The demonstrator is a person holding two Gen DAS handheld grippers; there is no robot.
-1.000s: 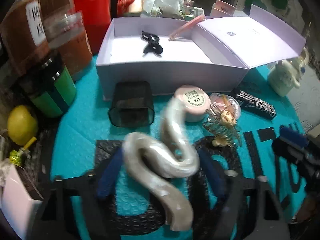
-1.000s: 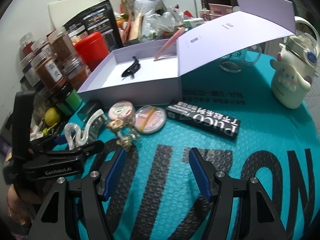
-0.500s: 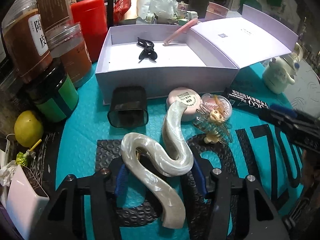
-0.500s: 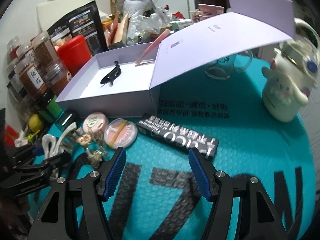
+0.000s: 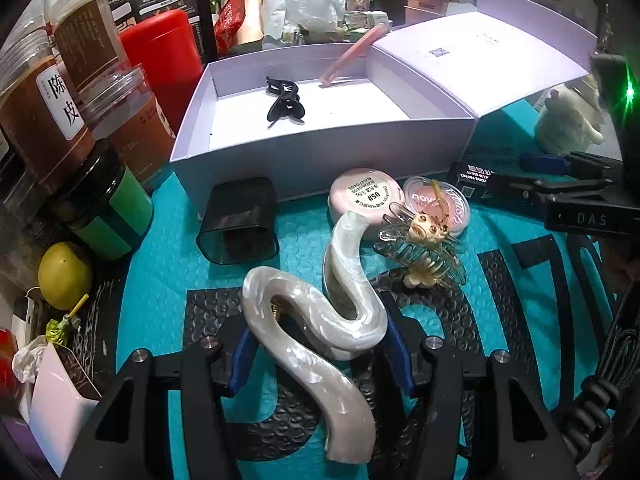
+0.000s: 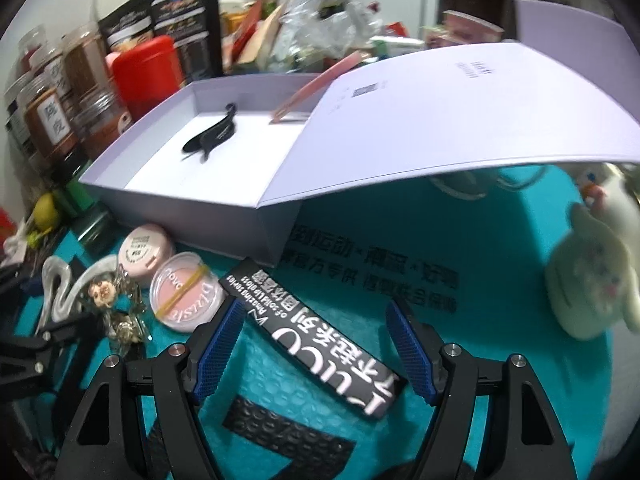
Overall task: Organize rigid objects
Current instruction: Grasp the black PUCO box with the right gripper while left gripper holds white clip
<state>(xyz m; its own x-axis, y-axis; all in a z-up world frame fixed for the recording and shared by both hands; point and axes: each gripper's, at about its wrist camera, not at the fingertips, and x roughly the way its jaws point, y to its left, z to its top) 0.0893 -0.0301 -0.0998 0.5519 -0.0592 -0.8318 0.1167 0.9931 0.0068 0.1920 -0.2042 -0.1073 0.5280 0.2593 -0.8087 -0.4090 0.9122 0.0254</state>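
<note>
My left gripper [image 5: 320, 342] is shut on a pearly white S-shaped hair clip [image 5: 316, 320], just above the teal mat. My right gripper [image 6: 316, 344] is open, its fingers on either side of a long black lip-gloss box [image 6: 316, 336] lying on the mat. An open lilac box [image 5: 320, 144] stands behind, holding a black hair clip [image 5: 284, 102] and a pink stick [image 5: 354, 54]. In front of it lie a pink round compact [image 5: 366, 198], a clear blush pot [image 5: 436, 206] and a doll-shaped clear claw clip [image 5: 424, 248].
A dark smoky cup [image 5: 240, 220] lies on its side left of the compact. Spice jars [image 5: 48, 108], a red canister [image 5: 164, 52] and a lemon [image 5: 64, 274] crowd the left. A cream plush-shaped mug [image 6: 592, 268] stands right. The box lid [image 6: 460, 120] overhangs the mat.
The left gripper has closed on the white S-shaped clip and steadied. The right gripper has moved forward and down, so the black lip-gloss box now lies between its fingers.
</note>
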